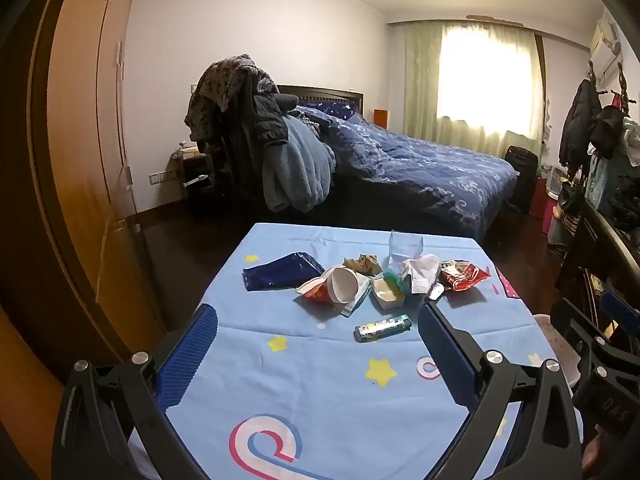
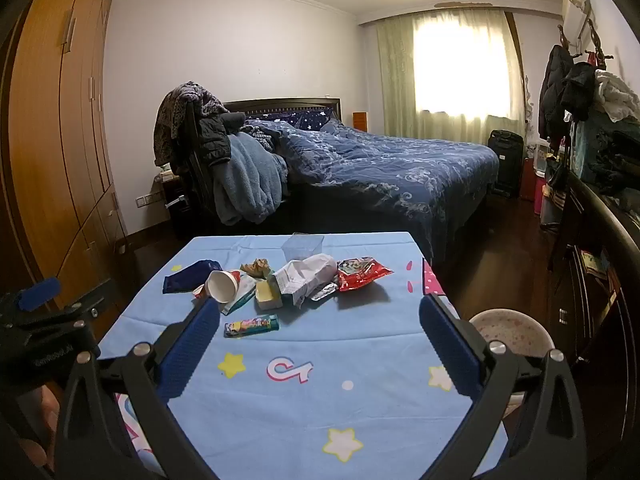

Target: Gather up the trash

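Holding both grippers spread wide and empty, you have the left gripper [image 1: 318,344] and the right gripper [image 2: 320,332] hovering over the near half of the table [image 2: 360,380]. Just ahead of the fingers lies the lighter [image 1: 382,328], long axis running left to right across your reach, slightly nearer your left gripper's right finger. Beyond it sits the trash pile: paper cup [image 1: 340,284], red wrapper [image 1: 464,275].
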{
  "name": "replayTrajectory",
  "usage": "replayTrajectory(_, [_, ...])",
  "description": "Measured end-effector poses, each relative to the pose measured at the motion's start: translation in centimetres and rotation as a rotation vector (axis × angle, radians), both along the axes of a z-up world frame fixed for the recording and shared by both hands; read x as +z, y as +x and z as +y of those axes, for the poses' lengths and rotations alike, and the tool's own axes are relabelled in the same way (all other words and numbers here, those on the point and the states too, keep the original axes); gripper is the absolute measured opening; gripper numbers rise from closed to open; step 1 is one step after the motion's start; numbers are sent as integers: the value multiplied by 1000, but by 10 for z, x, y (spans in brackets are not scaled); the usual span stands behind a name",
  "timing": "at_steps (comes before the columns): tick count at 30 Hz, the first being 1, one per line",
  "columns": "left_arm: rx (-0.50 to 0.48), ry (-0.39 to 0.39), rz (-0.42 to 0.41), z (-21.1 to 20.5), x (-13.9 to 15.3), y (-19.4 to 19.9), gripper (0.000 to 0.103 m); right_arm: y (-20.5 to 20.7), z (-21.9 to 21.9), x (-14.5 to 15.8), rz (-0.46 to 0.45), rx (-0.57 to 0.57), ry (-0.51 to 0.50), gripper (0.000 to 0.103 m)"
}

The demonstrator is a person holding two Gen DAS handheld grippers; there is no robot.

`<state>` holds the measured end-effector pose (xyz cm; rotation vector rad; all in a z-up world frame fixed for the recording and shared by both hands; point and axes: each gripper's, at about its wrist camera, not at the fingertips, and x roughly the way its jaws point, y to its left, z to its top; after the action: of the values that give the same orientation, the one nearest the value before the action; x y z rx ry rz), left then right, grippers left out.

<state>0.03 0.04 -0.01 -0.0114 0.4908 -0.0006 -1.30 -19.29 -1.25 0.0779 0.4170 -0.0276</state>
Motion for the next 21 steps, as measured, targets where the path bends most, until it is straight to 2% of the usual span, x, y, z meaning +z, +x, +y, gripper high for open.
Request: replayTrajectory(21, [-1, -3, 7, 0, 0, 0, 100, 1, 0, 0, 2, 0, -1, 100])
